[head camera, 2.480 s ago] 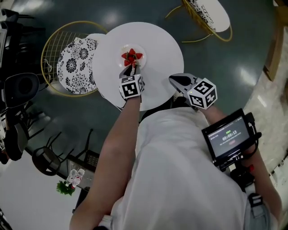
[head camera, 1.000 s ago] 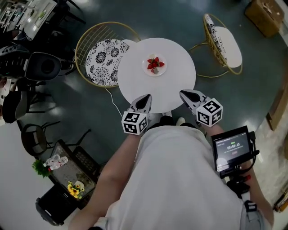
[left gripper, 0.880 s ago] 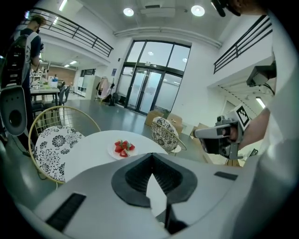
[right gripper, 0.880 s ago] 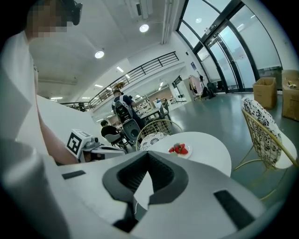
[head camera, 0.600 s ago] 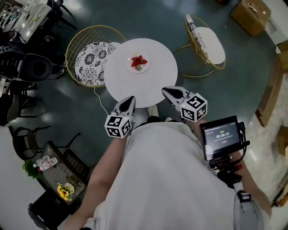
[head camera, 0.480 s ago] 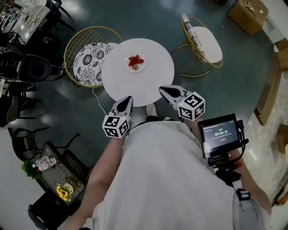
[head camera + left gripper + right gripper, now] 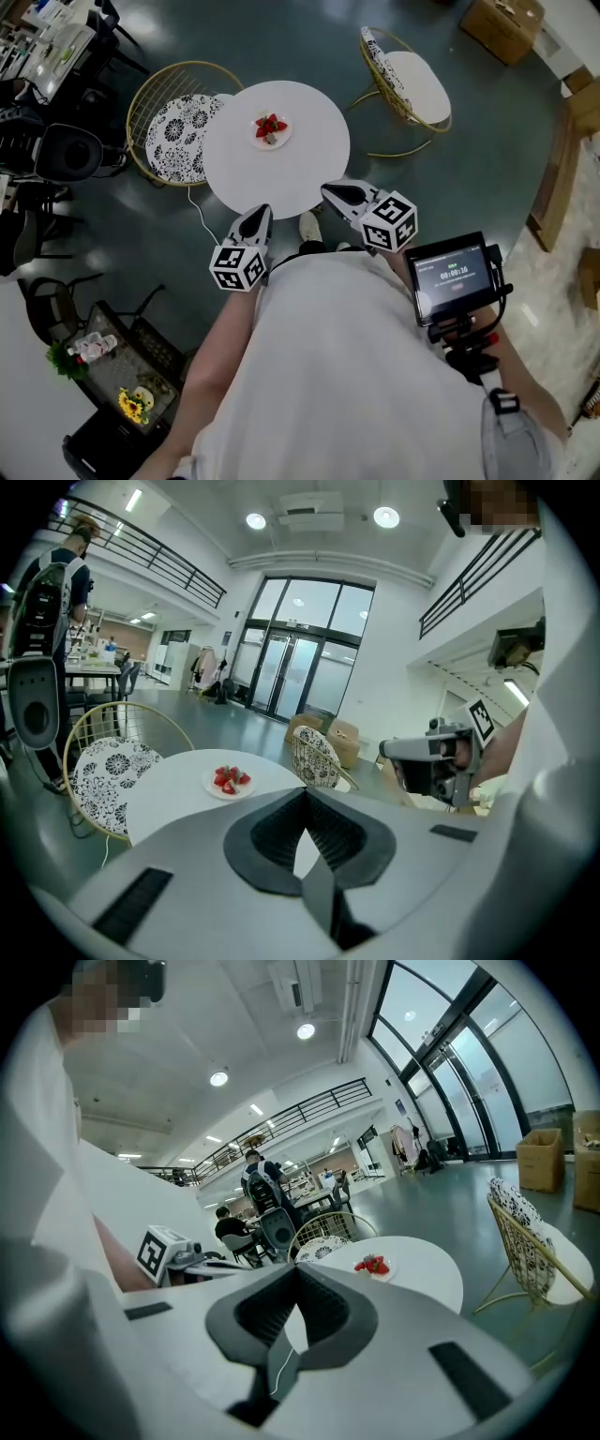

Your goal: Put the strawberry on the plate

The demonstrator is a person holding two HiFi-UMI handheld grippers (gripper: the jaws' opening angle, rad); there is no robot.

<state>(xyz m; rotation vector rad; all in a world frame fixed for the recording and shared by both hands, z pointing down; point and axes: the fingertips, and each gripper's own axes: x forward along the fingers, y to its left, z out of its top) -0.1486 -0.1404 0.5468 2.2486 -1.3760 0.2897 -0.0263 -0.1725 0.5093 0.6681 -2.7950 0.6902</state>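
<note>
Round table [image 7: 305, 164], strawberry [image 7: 271, 125] on plate [image 7: 283, 141], well apart from left fingers [image 7: 256, 219], right fingers [image 7: 341, 196]

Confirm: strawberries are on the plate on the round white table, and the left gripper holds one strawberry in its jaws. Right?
No. The strawberries are on the plate on the round white table, but the left gripper holds nothing: the left gripper view shows its jaws shut together, empty.

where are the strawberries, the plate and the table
strawberries [image 7: 272, 124]: head view, middle of the red fruit.
plate [image 7: 255, 134]: head view, its bare left rim.
table [image 7: 281, 183]: head view, its bare white top.
</note>
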